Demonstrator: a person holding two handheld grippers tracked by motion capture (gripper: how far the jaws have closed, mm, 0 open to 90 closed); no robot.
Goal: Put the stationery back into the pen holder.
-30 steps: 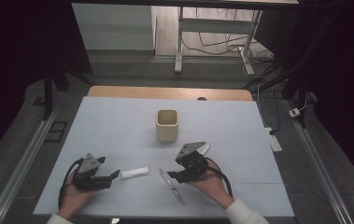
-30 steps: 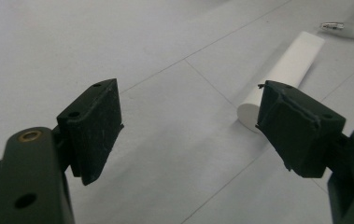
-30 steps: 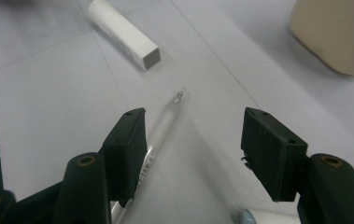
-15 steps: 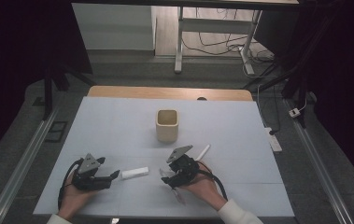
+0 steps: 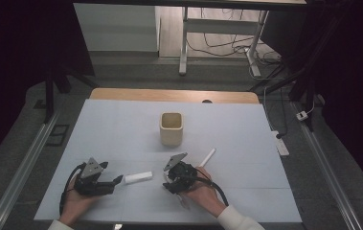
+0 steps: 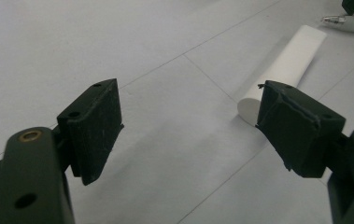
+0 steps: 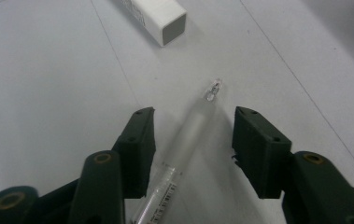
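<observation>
Since a second ago: right gripper (image 5: 171, 184) is sliding left and sinking toward the table (image 5: 121, 124), off the far white stick (image 5: 207, 157) and onto the clear pen (image 7: 184, 154); its jaws have just been closing in, with the pen between them but not pinched yet.

Table: big pale sheet, taking up most of the high view, wooden edge showing at the far side.

Cup: beige square cup (image 5: 171, 128) is sitting upright in the middle, well beyond both hands, probably where the pens are going.

Left gripper: left gripper (image 5: 118, 179) is parking near-left and not moving; in the left gripper view (image 6: 188, 135) its jaws are standing wide with nothing in them.

White block: white block (image 5: 138, 178) is lying flat just right of the left jaw tips, its near end (image 6: 286, 70) peeking out behind one jaw, apart from the pads as far as I can tell.

Right gripper now: half-narrowed, pads straddling the pen on both sides, gaps showing, so no grip yet.

Clear pen: lying flat on the table, near-centre, tip pointing toward the block's square end (image 7: 158, 16).

What it means: I'm guessing the pick is just about happening, squeeze next, then lift.
</observation>
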